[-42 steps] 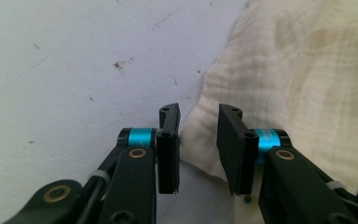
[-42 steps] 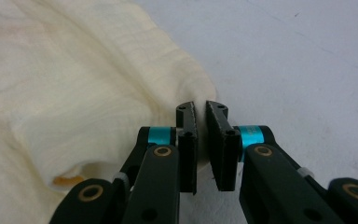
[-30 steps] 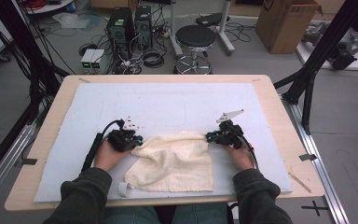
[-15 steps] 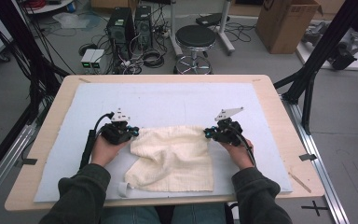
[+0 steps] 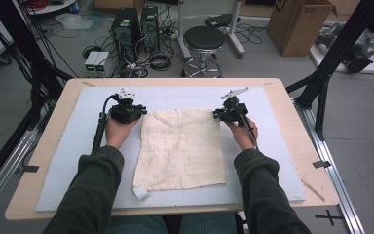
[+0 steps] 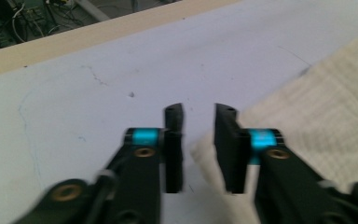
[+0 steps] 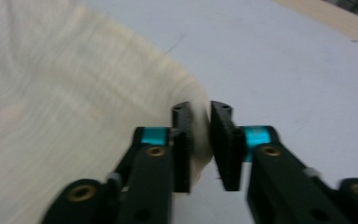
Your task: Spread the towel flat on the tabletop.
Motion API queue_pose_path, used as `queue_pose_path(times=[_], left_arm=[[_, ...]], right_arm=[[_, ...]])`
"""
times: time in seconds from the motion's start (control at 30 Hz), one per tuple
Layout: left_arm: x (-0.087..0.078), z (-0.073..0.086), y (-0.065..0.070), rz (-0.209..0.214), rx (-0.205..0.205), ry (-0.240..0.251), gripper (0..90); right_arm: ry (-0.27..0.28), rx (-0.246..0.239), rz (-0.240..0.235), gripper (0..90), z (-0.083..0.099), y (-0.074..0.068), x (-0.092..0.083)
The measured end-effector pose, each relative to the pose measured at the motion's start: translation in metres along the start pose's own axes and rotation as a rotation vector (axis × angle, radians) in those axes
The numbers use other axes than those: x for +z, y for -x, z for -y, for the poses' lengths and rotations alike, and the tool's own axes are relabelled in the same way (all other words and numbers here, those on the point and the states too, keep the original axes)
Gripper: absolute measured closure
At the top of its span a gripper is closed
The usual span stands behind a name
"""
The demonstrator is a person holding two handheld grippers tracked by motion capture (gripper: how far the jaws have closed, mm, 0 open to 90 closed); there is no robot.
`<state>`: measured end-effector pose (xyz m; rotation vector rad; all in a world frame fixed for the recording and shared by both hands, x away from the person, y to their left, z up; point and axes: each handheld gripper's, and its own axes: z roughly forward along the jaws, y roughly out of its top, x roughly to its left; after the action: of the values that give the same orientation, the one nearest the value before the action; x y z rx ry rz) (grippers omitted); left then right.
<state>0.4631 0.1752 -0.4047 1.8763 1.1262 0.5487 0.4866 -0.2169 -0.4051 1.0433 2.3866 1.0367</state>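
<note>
The cream cloth [image 5: 181, 148], bunched and folded a second ago, now lies spread flat on the blue mat. Both hands have moved toward the far edge. The left gripper [image 5: 137, 113] and right gripper [image 5: 217, 115] have just been opening at its far corners.

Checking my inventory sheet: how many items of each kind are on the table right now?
Cream cloth: 1
Blue-grey mat under it: 1
Hand-held tongs: 2, the left tongs and the right tongs
Small white scrap at the cloth's near corner: 1
Total: 5
</note>
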Motion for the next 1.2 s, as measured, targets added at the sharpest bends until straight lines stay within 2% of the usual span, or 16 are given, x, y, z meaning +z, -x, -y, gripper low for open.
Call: queue_pose_path(times=[0.03, 0.1, 0.17, 0.23, 0.3, 0.37, 0.53, 0.6, 0.63, 0.7, 0.8, 0.93, 1.0, 1.03, 1.1, 1.2], left_arm=[[-0.001, 0.0, 0.0, 0.014, -0.002, 0.015, 64.7], [-0.005, 0.001, 0.002, 0.047, 0.016, 0.004, 63.1], [-0.011, 0.002, 0.003, 0.063, 0.028, 0.0, 61.7], [-0.018, 0.006, 0.007, 0.085, 0.039, 0.012, 60.8], [-0.027, 0.008, 0.01, 0.112, 0.067, -0.011, 58.9], [-0.039, 0.014, 0.016, 0.138, 0.102, 0.005, 58.0], [-0.063, 0.032, 0.028, 0.194, 0.13, 0.021, 55.8], [-0.076, 0.04, 0.036, 0.209, 0.155, 0.024, 55.3], [-0.082, 0.042, 0.04, 0.212, 0.177, 0.016, 55.3], [-0.094, 0.048, 0.048, 0.231, 0.195, 0.039, 54.1], [-0.106, 0.058, 0.056, 0.246, 0.223, 0.028, 52.0], [-0.115, 0.073, 0.061, 0.264, 0.209, 0.028, 51.3], [-0.117, 0.081, 0.061, 0.265, 0.183, 0.015, 48.2], [-0.118, 0.084, 0.062, 0.266, 0.191, -0.015, 47.2], [-0.12, 0.089, 0.064, 0.273, 0.197, -0.011, 46.3], [-0.122, 0.095, 0.065, 0.294, 0.196, -0.019, 46.4]], right_arm=[[0.006, 0.019, -0.009, 68.9, 0.0, 0.003, 0.002], [0.008, 0.037, -0.023, 65.4, 0.001, 0.006, 0.0], [0.005, 0.057, -0.065, 62.0, 0.003, 0.008, -0.002], [-0.003, 0.05, -0.091, 60.8, 0.005, 0.005, -0.008], [0.014, 0.046, -0.126, 58.0, 0.008, 0.0, -0.016], [0.016, 0.009, -0.149, 56.5, 0.011, -0.008, -0.027], [0.045, -0.043, -0.209, 51.5, 0.023, -0.027, -0.054], [0.065, -0.085, -0.236, 51.1, 0.028, -0.039, -0.065], [0.077, -0.127, -0.242, 51.3, 0.033, -0.047, -0.072], [0.062, -0.162, -0.245, 51.0, 0.042, -0.059, -0.079], [0.064, -0.186, -0.27, 51.0, 0.056, -0.069, -0.087], [0.062, -0.182, -0.289, 51.2, 0.075, -0.076, -0.09], [0.054, -0.181, -0.293, 51.2, 0.084, -0.08, -0.089], [0.046, -0.187, -0.297, 51.4, 0.089, -0.083, -0.089], [0.016, -0.223, -0.299, 51.7, 0.096, -0.09, -0.088], [0.009, -0.237, -0.324, 52.2, 0.102, -0.097, -0.089]])
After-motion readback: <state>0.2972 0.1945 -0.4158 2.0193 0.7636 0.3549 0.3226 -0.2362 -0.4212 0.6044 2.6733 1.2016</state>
